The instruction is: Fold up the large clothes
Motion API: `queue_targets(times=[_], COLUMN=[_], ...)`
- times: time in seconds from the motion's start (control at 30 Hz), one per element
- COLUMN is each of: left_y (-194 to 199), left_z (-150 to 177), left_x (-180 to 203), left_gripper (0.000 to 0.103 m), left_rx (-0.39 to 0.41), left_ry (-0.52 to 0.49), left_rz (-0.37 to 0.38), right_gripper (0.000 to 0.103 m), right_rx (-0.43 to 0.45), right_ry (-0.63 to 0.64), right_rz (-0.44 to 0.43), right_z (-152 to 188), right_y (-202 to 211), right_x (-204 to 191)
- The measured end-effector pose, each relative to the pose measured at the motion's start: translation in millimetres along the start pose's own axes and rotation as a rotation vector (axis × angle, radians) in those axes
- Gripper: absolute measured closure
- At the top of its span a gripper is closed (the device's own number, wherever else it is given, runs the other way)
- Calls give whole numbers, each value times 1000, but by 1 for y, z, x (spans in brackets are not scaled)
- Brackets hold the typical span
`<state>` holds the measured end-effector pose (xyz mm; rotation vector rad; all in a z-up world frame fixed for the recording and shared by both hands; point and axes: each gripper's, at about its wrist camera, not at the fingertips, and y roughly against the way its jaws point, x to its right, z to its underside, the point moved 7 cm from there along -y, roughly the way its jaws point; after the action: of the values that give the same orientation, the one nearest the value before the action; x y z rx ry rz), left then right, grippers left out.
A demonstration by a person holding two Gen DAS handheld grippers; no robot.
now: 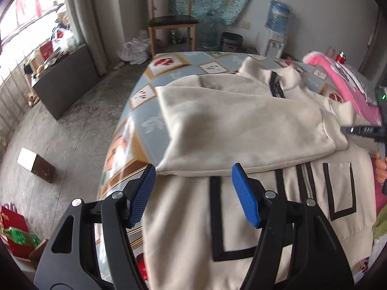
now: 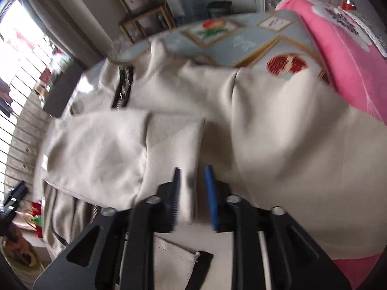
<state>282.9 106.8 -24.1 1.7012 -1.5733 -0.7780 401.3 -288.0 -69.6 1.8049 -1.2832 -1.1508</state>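
Note:
A cream jacket (image 1: 241, 120) with black trim, patch pockets and a front zip lies spread on the bed. One sleeve (image 1: 217, 130) is folded across its chest. My left gripper (image 1: 193, 169) hovers open over the jacket's lower left part with nothing between its blue pads. My right gripper (image 2: 193, 169) stands over the jacket (image 2: 278, 133) near the folded sleeve (image 2: 96, 149). Its jaws are narrowly apart with a raised fold of cream cloth between them, and the pads do not press on it. At the right edge of the left wrist view, the right gripper (image 1: 362, 129) shows beside the sleeve's cuff.
The bed carries a blue and tan patterned sheet (image 1: 145, 96). A pink blanket (image 1: 343, 82) lies along the bed's right side. Beyond the bed stand a wooden chair (image 1: 171, 21) and a water dispenser (image 1: 275, 33). A small box (image 1: 36, 166) lies on the floor to the left.

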Motion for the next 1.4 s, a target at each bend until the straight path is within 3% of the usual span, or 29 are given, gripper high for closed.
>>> queue_targets(times=[0.03, 0.07, 0.13, 0.3, 0.43, 0.53, 0.67, 0.83, 0.87, 0.93, 1.0, 1.13, 1.3, 1.37, 1.4], left_y=[-6, -12, -25, -60, -78, -88, -99, -112, -113, -114, -114, -116, -116, -112, -110], left_z=[-4, -7, -15, -22, -25, -25, -24, -19, -18, -19, -19, -20, -20, -22, -24], left_x=[11, 21, 44, 87, 105, 112, 121, 127, 127, 127, 126, 125, 123, 123, 122], left_gripper=[41, 41, 41, 41, 41, 41, 41, 41, 41, 41, 41, 40, 40, 40, 40], left_rx=[-7, -13, -22, -50, -61, -70, -77, -94, -93, -87, -87, -84, -85, -71, -58], left_ry=[-18, -29, -61, -134, -141, -156, -180, -189, -188, -184, -182, -175, -160, -159, -154], left_rz=[9, 15, 35, 29, 40, 45, 37, 30, 29, 32, 36, 43, 59, 75, 86], right_gripper=[54, 52, 52, 52, 52, 51, 51, 52, 53, 66, 95, 99, 99, 97, 91], right_rx=[43, 71, 88, 25, -27, -68, -119, -174, -189, -196, -189, -102, -101, -74, -56], right_ry=[-5, -3, 9, 66, 82, 117, 175, 316, 348, 393, 413, 458, 332, 269, 228], right_rz=[2, 19, 83, 229, 238, 219, 132, 226, 246, 269, 259, 382, 350, 292, 250], right_z=[-8, -16, -36, -86, -107, -109, -104, -91, -87, -82, -79, -87, -91, -96, -97], right_y=[11, 19, 25, -7, -36, -48, -58, -70, -74, -76, -74, -61, -68, -60, -49], right_x=[5, 10, 23, 56, 75, 71, 54, 37, 33, 26, 17, 11, 31, 35, 36])
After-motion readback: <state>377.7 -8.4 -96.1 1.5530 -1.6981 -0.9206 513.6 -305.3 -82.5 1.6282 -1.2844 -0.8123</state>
